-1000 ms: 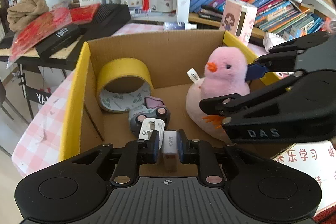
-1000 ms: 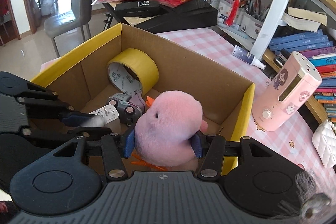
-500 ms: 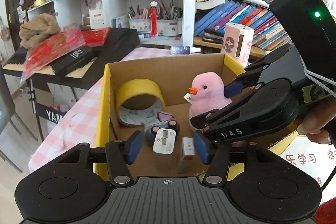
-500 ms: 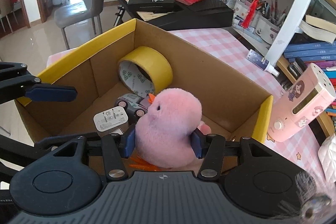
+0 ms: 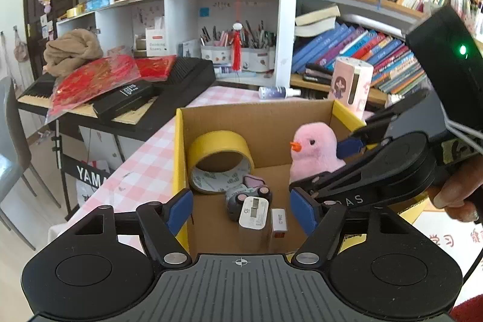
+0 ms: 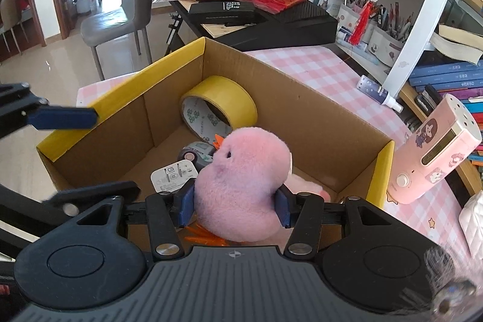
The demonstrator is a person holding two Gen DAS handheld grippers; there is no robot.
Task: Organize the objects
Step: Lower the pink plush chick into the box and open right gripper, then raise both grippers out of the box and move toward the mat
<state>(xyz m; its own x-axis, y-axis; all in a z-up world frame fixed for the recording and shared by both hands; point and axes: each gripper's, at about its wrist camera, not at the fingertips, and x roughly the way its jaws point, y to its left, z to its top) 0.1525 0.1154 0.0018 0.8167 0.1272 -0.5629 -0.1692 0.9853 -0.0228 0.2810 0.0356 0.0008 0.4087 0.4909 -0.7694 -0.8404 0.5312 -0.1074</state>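
Observation:
A cardboard box (image 5: 259, 113) (image 6: 317, 122) with yellow-taped rims holds a yellow tape roll (image 5: 220, 154) (image 6: 222, 106), a small toy car (image 5: 241, 195) (image 6: 196, 154), a white charger (image 5: 253, 212) (image 6: 173, 175) and a small white adapter (image 5: 279, 221). My left gripper (image 5: 241, 215) is open and empty above the box's near edge. My right gripper (image 6: 234, 204) (image 5: 326, 168) is shut on a pink plush chick (image 6: 244, 183) (image 5: 314, 150) and holds it inside the box.
The box stands on a pink checked tablecloth (image 6: 320, 65). A pink device (image 6: 434, 150) stands right of the box. A spray bottle (image 6: 379, 92), a black keyboard (image 6: 271, 20), a grey chair (image 6: 120, 20) and bookshelves (image 5: 377, 56) surround the table.
My left gripper let go of the small white adapter, opened wide and pulled back up out of the box. The right gripper keeps hold of the chick.

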